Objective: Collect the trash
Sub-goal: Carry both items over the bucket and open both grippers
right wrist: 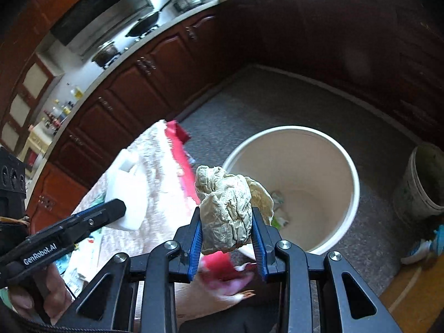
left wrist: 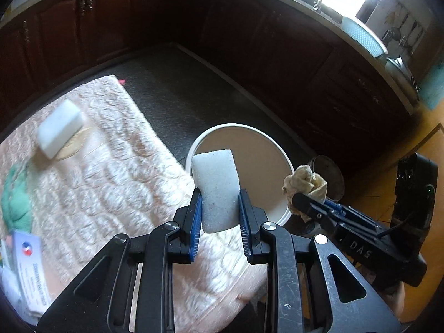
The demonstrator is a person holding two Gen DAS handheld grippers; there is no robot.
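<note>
My left gripper is shut on a white foam block and holds it over the near rim of a white bucket. My right gripper is shut on a crumpled beige paper wad, held beside the bucket's left rim. The wad also shows in the left wrist view. A few scraps lie at the bucket's bottom. The foam block shows at the left of the right wrist view.
A table with a pink quilted cloth holds another white foam block, a green cloth and papers. A grey bucket stands right of the white one. Dark wooden cabinets ring the floor.
</note>
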